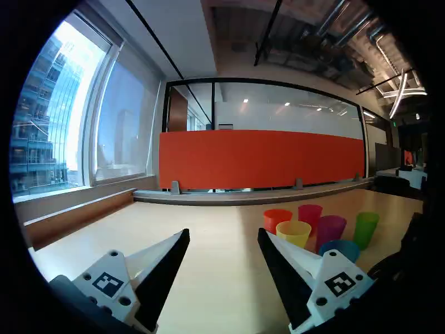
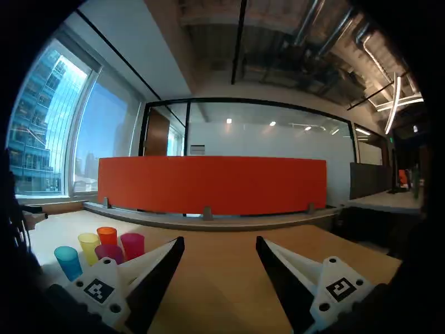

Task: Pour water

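Your left claw [image 1: 223,231] released, gripping nothing, above desk [image 1: 211,217], your right claw [image 2: 219,239] likewise released and empty, cups [image 1: 330,227] clustered upright on desk, well short of its far edge, blue cup [image 1: 339,248] nearest you, orange partition [image 1: 261,158] along far edge.

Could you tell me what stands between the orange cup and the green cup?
The pink cup and purple cup, in the left gripper view; the yellow cup stands nearer.
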